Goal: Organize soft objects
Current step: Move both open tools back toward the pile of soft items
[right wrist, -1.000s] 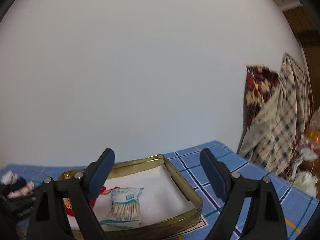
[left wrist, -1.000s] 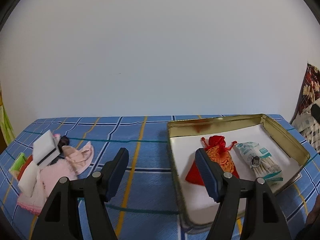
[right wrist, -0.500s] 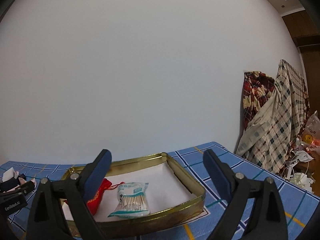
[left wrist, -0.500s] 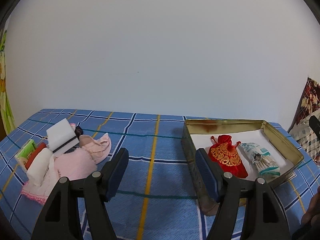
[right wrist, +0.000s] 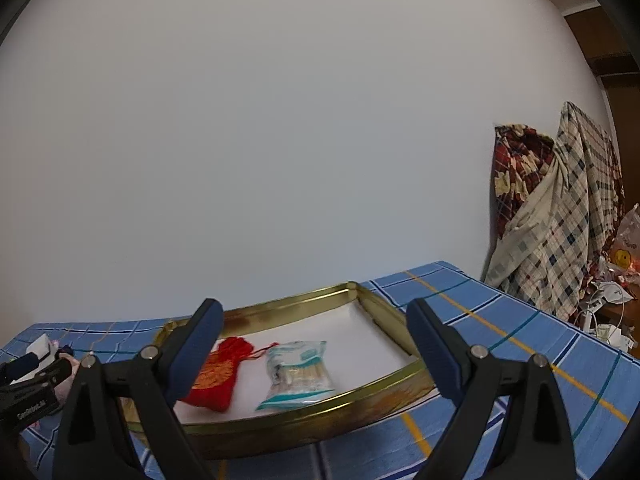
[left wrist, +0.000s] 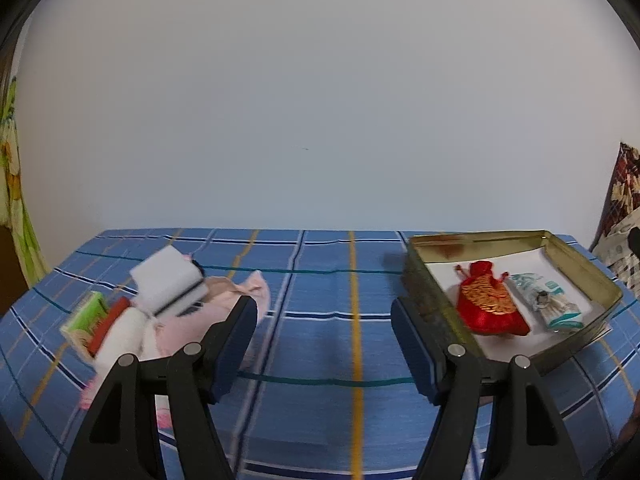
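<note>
- Blue plaid tabletop (left wrist: 320,320) against a plain white wall.
- Gold tin (right wrist: 384,384) already holds the red pouch (right wrist: 218,380) and swab pack (right wrist: 298,368).
- Soft pile (left wrist: 168,312) sits left; sloppy grabs could drag neighbours along.
- Left hand-held gripper (left wrist: 322,344) and right hand-held gripper (right wrist: 316,352): both open, empty.

Domestic room, prob. a bedroom or spare rm: blue plaid cloth (left wrist: 320,320) covers the surface up to its far edge at a plain white wall (left wrist: 320,120); checked & floral fabrics (right wrist: 560,216) draped beyond its right edge, w/ bags & cables (right wrist: 608,312) heaped below.
</note>
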Tool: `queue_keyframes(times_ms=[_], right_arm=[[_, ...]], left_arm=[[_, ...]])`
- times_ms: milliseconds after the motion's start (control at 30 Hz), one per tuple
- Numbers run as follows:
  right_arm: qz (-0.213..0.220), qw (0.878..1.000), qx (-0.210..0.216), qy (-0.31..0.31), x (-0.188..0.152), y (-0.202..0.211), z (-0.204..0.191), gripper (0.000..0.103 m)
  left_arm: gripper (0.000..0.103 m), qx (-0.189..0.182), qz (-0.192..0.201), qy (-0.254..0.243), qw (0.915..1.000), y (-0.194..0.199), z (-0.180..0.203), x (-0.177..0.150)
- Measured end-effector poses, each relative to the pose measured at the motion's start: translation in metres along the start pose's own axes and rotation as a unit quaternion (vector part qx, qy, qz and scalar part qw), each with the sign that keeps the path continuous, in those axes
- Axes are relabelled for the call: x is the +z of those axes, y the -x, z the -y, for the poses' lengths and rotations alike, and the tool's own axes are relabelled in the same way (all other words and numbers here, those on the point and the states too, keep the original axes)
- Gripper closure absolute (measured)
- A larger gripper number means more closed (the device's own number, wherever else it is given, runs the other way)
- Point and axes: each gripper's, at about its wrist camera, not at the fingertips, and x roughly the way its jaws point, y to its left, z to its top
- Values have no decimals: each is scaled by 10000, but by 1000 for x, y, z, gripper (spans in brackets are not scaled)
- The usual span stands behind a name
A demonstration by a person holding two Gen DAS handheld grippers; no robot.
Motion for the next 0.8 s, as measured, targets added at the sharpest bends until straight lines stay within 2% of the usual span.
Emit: queue_keyframes(times_ms=[500,800], right_arm=[[-201,9977,634,125,-16,7,-75,8],[-239,9946,965,308,-25,12,-117,8]], left_arm=[[31,363,187,-95,9991,-3,-49,3],[31,356,105,115,9992,-8,-80,4]])
